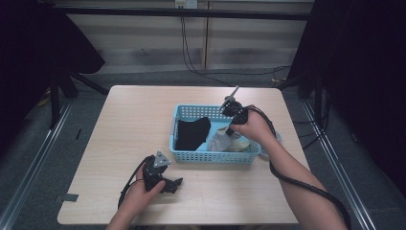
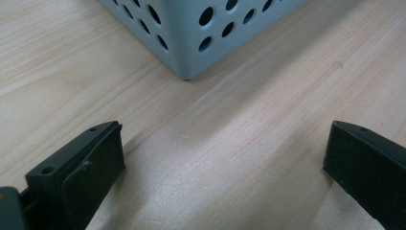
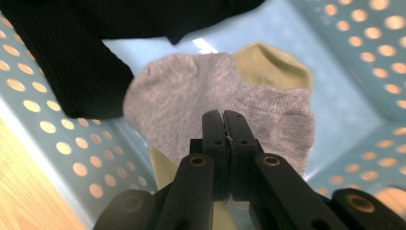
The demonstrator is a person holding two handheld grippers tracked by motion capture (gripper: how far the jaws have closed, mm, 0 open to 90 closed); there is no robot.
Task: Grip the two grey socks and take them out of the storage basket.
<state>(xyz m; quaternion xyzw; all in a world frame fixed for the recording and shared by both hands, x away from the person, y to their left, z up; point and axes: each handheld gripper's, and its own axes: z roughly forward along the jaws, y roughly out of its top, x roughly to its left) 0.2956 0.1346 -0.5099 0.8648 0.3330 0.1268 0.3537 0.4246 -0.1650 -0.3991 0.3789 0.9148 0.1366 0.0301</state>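
Observation:
A light blue perforated basket (image 1: 191, 155) stands on the wooden table (image 1: 134, 120). Inside lie a black garment (image 1: 191, 133), a grey sock (image 1: 220, 140) and an olive sock (image 1: 242, 145). My right gripper (image 1: 231, 131) points down into the basket's right half. In the right gripper view its jaws (image 3: 223, 117) are pressed together on the grey sock (image 3: 177, 96), which drapes over the olive sock (image 3: 270, 64) beside the black garment (image 3: 62, 57). My left gripper (image 1: 173, 184) rests low over the table in front of the basket, wide open (image 2: 225, 158) with bare wood between its fingers.
In the left gripper view the basket's near corner (image 2: 191, 43) lies just ahead of the jaws. Bare tabletop stretches left of the basket (image 1: 129, 124). Black cables trail from both grippers, and dark frame posts flank the table.

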